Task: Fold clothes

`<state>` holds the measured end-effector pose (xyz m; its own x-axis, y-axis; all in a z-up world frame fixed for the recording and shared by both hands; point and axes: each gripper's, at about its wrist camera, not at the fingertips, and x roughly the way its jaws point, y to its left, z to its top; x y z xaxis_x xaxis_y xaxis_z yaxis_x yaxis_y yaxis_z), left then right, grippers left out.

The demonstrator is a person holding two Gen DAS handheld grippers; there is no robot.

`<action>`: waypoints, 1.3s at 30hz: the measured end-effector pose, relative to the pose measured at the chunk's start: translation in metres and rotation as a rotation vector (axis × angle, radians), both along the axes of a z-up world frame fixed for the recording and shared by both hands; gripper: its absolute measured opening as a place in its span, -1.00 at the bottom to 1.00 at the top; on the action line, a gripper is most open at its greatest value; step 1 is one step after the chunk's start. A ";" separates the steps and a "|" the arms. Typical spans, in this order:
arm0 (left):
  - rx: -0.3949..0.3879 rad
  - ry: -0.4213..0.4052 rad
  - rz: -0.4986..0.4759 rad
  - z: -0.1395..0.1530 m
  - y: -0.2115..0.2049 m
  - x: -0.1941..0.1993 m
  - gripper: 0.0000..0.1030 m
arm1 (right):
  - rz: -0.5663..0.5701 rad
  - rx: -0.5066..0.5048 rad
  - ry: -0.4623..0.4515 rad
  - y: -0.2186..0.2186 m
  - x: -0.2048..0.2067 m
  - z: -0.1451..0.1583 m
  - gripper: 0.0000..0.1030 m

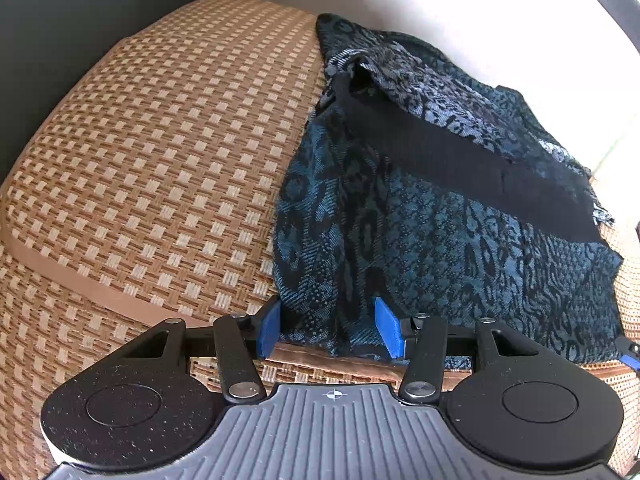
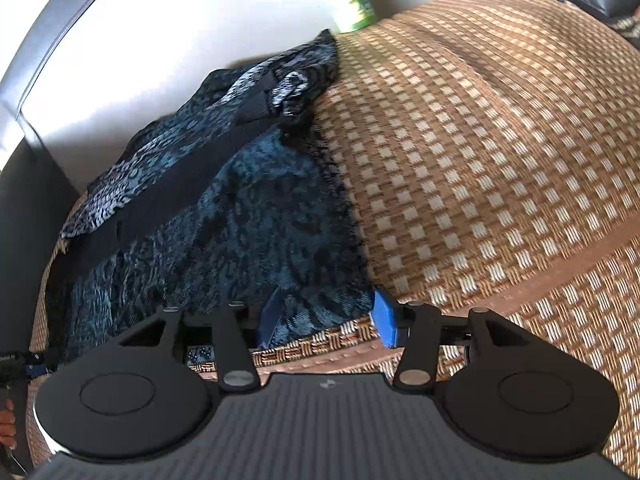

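A dark teal patterned garment (image 1: 420, 232) with a black waistband (image 1: 460, 160) lies on a woven tan mat. My left gripper (image 1: 329, 330) is open, its blue fingers (image 1: 269, 328) straddling the garment's near left corner at the mat's front edge. In the right wrist view the same garment (image 2: 240, 216) lies at the left. My right gripper (image 2: 326, 320) is open, its blue fingers (image 2: 386, 320) on either side of the garment's near right corner. Its left finger is partly under the cloth.
The woven mat (image 1: 160, 168) covers a cushioned seat and extends far to the left; it also shows in the right wrist view (image 2: 480, 160). A pale backrest (image 1: 440, 0) rises behind. A green and white item (image 2: 352, 0) stands at the back.
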<state>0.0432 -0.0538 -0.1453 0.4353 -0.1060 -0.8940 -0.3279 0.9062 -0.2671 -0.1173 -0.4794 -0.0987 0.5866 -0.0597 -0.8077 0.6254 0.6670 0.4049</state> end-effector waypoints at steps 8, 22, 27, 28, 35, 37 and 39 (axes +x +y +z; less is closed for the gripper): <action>0.029 0.029 0.003 -0.002 0.006 0.008 -0.93 | -0.009 0.058 0.020 -0.004 0.014 -0.006 -0.79; -0.005 0.133 -0.103 0.027 0.007 -0.077 -0.94 | 0.150 0.154 0.155 0.001 -0.044 0.032 -0.83; -0.035 0.245 -0.114 0.018 0.003 -0.121 -0.94 | 0.146 0.228 0.258 0.019 -0.088 0.026 -0.83; -0.046 0.265 -0.103 0.015 0.003 -0.129 -0.94 | 0.140 0.242 0.277 0.023 -0.097 0.025 -0.83; -0.082 0.295 -0.079 0.014 0.006 -0.133 0.11 | 0.154 0.276 0.357 0.037 -0.121 0.016 -0.41; -0.071 0.289 -0.084 0.023 0.007 -0.131 0.26 | 0.173 0.243 0.356 0.032 -0.113 0.023 0.00; -0.071 0.273 -0.090 0.040 0.008 -0.130 0.28 | 0.174 0.201 0.338 0.024 -0.111 0.038 0.10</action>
